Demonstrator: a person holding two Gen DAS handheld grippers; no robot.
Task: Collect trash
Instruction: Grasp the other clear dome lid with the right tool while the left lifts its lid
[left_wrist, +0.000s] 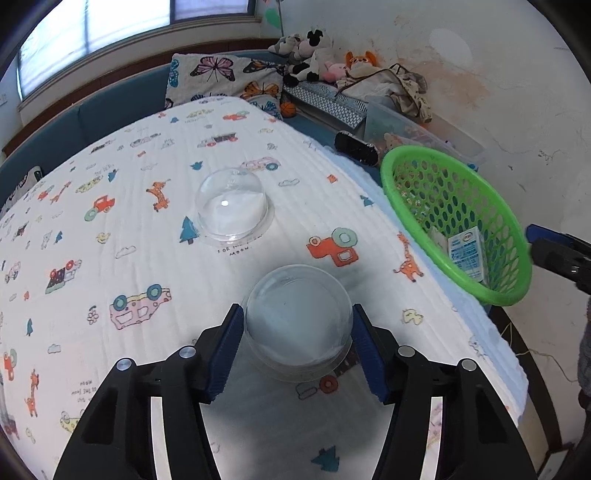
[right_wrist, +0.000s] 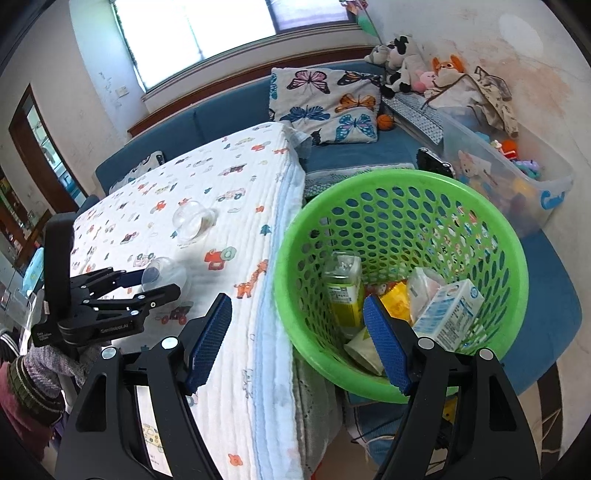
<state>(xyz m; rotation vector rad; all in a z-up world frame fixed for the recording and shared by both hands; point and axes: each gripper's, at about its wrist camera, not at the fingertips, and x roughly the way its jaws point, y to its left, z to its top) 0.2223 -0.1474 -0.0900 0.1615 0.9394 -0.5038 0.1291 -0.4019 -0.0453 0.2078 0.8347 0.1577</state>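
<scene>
The left gripper (left_wrist: 297, 321) has its blue fingers (left_wrist: 225, 350) squeezed on a clear plastic dome (left_wrist: 297, 314) that sits on the worktop (left_wrist: 129, 229), which wears a cloth with little cars and giraffes. A second clear dome (left_wrist: 232, 203) sits farther back on the cloth. Beside the worktop's right edge is a green basket (right_wrist: 491, 236) with a milk carton (right_wrist: 448, 314) and a yellow-green bottle (right_wrist: 343, 291) inside. The right gripper (right_wrist: 297, 339) hangs over the basket's near rim, fingers spread wide, holding nothing.
</scene>
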